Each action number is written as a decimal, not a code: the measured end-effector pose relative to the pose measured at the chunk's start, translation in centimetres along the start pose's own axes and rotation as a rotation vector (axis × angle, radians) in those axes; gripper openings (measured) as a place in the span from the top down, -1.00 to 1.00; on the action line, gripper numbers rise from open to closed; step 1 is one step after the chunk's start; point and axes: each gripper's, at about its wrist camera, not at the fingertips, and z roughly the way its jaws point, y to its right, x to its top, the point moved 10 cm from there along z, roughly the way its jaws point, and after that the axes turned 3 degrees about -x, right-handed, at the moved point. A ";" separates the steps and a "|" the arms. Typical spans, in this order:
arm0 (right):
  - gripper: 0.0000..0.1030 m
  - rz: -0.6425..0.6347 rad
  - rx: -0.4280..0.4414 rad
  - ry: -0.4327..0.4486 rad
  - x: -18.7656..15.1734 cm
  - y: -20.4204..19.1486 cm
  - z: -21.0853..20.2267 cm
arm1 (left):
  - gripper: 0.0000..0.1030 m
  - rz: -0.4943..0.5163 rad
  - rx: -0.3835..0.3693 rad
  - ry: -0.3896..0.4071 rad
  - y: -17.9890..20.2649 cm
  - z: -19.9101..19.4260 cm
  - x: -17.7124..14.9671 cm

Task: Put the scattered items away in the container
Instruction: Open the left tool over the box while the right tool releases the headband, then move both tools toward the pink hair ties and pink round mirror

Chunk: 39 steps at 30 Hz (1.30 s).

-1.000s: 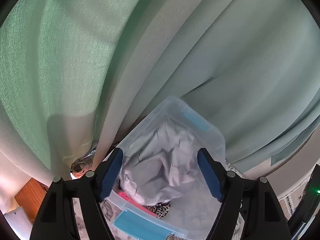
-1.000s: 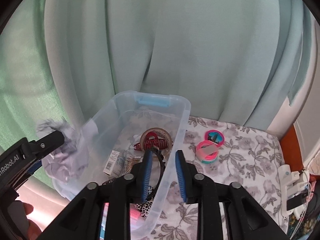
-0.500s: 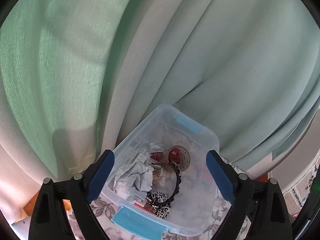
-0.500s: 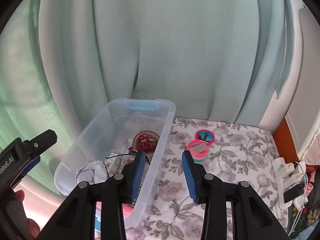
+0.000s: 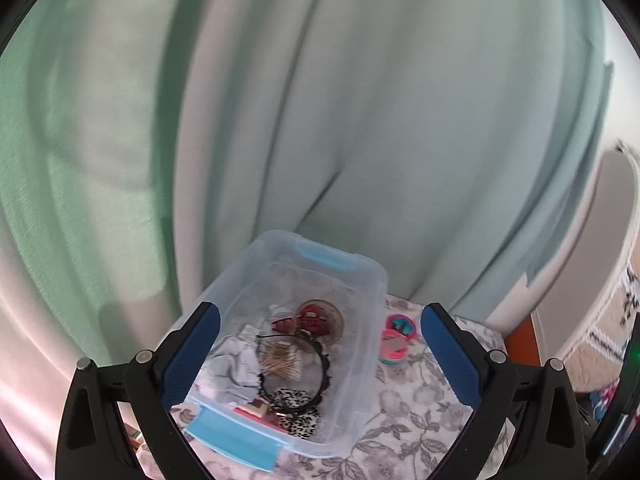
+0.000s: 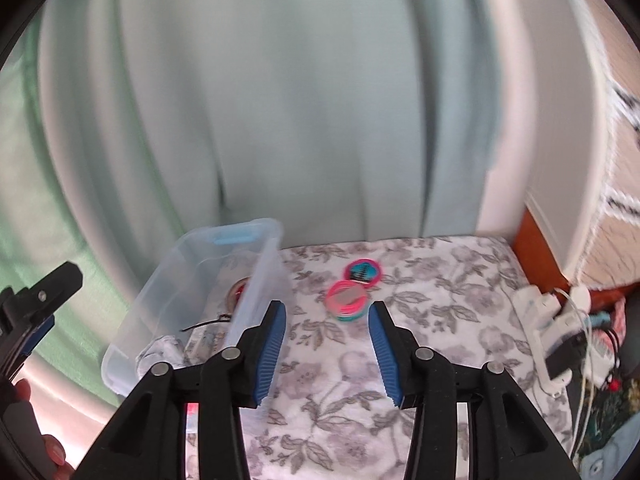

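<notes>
A clear plastic bin [image 5: 372, 320] [image 6: 256, 272] with blue latches stands on a floral cloth. Inside lie a crumpled grey cloth [image 5: 236, 364], a tape roll [image 5: 324, 316], a red hair clip [image 5: 296, 324], a black headband [image 5: 320, 376], a toothpick box [image 5: 282, 360] and a leopard scrunchie [image 5: 296, 400]. To the right of the bin, on the cloth, rest a stack of pink and teal hair ties [image 6: 347, 300] [image 5: 394, 350] and a round pink compact brush [image 6: 363, 271] [image 5: 402, 323]. My left gripper [image 5: 320, 340] is open above the bin, empty. My right gripper [image 6: 327, 334] is open, just short of the hair ties.
Pale green curtains [image 6: 280, 100] hang close behind the bin. A white power strip with cables [image 6: 556, 328] lies at the right edge, beside a wooden frame [image 6: 536, 252]. A person's hand [image 6: 36, 440] holds the left gripper at the lower left.
The left gripper let the grey cloth drop into the bin, opened wide and pulled back. The right gripper opened and swung right, from over the bin toward the hair ties.
</notes>
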 end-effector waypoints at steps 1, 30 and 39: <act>0.05 0.015 -0.004 0.000 0.1 1.0 0.0 | -0.95 0.019 -0.010 -0.001 1.0 0.0 -0.1; -0.14 0.138 -0.088 -0.244 -7.0 17.5 12.6 | -0.99 0.273 -0.018 -0.291 13.1 17.2 -12.3; -0.14 0.093 -0.081 -0.254 -6.6 18.0 18.5 | -0.99 0.203 0.088 -0.328 10.7 24.9 -13.7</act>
